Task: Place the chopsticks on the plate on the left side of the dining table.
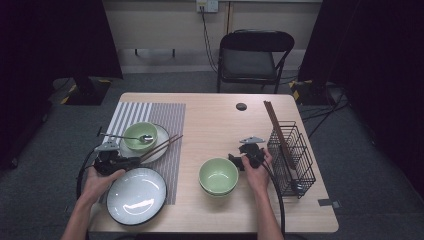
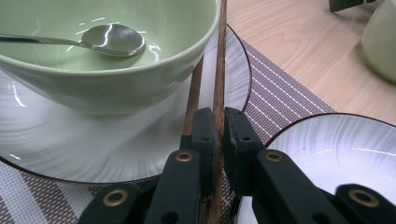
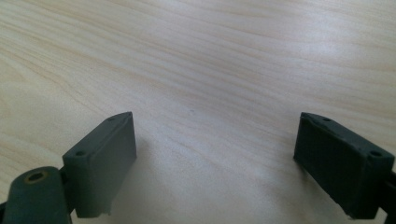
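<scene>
My left gripper (image 2: 219, 119) is shut on a brown wooden chopstick (image 2: 219, 70) that leans on the rim of a white plate (image 2: 70, 149). A second chopstick (image 2: 195, 88) lies just left of the jaws, outside them. On that plate stands a green bowl (image 2: 116, 88) with a metal spoon (image 2: 112, 39) in it. From above, the left gripper (image 1: 134, 162) sits at the near end of the chopsticks (image 1: 162, 146). My right gripper (image 3: 217, 140) is open over bare table (image 3: 210, 56), beside a stack of green bowls (image 1: 218, 176).
A large white plate (image 1: 136, 195) lies at the front left, partly on the striped placemat (image 1: 167, 117). A black wire basket (image 1: 292, 155) holding more chopsticks (image 1: 277, 130) stands at the right. A folding chair (image 1: 252, 57) is behind the table.
</scene>
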A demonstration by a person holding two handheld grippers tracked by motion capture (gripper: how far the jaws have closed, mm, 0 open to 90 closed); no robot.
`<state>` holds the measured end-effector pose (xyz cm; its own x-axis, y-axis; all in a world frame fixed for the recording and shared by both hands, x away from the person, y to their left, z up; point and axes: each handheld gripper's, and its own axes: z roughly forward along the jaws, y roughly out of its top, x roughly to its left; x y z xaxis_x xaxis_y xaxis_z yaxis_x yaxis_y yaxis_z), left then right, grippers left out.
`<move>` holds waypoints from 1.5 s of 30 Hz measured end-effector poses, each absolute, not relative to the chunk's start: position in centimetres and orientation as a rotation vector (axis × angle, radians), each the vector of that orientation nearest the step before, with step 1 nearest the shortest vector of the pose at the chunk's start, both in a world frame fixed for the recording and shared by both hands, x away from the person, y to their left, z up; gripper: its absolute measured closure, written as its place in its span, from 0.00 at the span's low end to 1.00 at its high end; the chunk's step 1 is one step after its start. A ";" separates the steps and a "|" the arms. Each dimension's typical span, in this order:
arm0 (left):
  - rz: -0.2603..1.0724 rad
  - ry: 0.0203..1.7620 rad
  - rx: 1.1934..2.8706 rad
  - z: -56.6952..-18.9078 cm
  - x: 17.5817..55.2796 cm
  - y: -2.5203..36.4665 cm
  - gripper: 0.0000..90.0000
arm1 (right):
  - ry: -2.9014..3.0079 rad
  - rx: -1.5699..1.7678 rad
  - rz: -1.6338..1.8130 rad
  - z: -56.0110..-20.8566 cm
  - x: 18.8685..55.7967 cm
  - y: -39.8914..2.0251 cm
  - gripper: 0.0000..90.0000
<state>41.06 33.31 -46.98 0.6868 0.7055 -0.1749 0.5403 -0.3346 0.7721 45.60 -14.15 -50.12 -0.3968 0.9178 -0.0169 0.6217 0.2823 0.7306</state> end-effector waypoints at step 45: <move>0.197 0.994 2.014 -46.9 41.2 33.7 0.94 | 2.119 1.381 0.906 -50.1 45.6 -14.2 0.13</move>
